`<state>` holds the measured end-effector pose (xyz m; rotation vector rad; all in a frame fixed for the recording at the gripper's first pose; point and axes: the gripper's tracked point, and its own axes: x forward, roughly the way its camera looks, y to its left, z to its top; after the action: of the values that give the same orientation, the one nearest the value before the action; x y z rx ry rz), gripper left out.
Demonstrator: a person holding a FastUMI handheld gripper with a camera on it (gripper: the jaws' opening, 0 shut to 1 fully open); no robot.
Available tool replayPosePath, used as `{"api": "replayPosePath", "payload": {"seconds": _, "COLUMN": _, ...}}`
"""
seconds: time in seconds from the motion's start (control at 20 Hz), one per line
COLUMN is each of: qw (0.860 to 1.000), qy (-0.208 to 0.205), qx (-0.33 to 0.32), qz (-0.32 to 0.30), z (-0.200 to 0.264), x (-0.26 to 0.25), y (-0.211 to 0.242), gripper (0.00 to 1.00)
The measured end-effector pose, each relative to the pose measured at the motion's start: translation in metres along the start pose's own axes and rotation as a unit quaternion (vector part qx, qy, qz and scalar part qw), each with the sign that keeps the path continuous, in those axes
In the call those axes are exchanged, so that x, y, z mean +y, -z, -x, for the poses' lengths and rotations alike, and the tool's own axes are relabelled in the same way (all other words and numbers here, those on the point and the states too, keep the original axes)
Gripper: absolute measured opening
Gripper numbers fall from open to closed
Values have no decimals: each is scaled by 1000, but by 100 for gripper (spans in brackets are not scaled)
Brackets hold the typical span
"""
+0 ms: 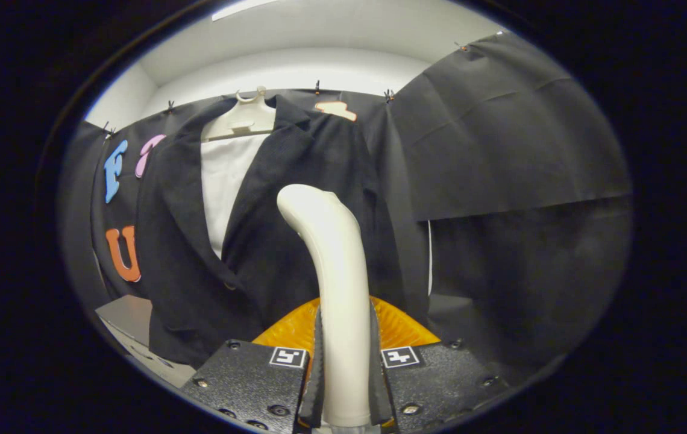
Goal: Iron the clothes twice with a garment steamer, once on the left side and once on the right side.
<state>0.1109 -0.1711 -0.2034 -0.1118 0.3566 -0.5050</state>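
My gripper (pixel 343 355) is shut on the cream handle of the garment steamer (pixel 334 265), both fingers pressing its sides. The handle rises between the fingers and curves left at its top, in front of the jacket's right front panel. The steamer's orange translucent body (pixel 292 328) shows just behind the fingers. Beyond it a dark suit jacket (pixel 271 241) hangs on a pale hanger (pixel 241 117), open at the front over a white shirt (pixel 226 181). The steamer's head is hidden from me.
Black cloth (pixel 500 138) covers the booth's back and right walls, one panel overlapping another. A pale box or table edge (pixel 129 328) sits below the jacket's left hem. A white wall and ceiling light lie above the cloth.
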Motion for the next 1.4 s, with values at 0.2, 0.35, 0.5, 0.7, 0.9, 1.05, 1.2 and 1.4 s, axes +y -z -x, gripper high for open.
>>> {"api": "replayPosePath", "payload": {"seconds": 0.2, "qw": 1000, "qy": 10, "qx": 25, "qz": 6, "z": 5, "x": -12, "y": 30, "gripper": 32}}
{"api": "replayPosePath", "payload": {"seconds": 0.35, "qw": 999, "qy": 18, "qx": 39, "qz": 10, "z": 8, "x": -20, "y": 50, "gripper": 32}}
{"api": "replayPosePath", "payload": {"seconds": 0.5, "qw": 998, "qy": 23, "qx": 50, "qz": 15, "z": 10, "x": -25, "y": 68, "gripper": 32}}
{"api": "replayPosePath", "payload": {"seconds": 0.7, "qw": 997, "qy": 28, "qx": 66, "qz": 23, "z": 8, "x": -29, "y": 92, "gripper": 32}}
{"api": "replayPosePath", "payload": {"seconds": 0.9, "qw": 996, "qy": 30, "qx": 78, "qz": 30, "z": 12, "x": -29, "y": 110, "gripper": 32}}
{"api": "replayPosePath", "payload": {"seconds": 1.05, "qw": 994, "qy": 38, "qx": 93, "qz": 35, "z": 13, "x": -31, "y": 128, "gripper": 32}}
{"api": "replayPosePath", "payload": {"seconds": 1.2, "qw": 992, "qy": 46, "qx": 112, "qz": 39, "z": 24, "x": -39, "y": 153, "gripper": 32}}
{"api": "replayPosePath", "payload": {"seconds": 1.4, "qw": 988, "qy": 55, "qx": 139, "qz": 42, "z": 30, "x": -44, "y": 183, "gripper": 32}}
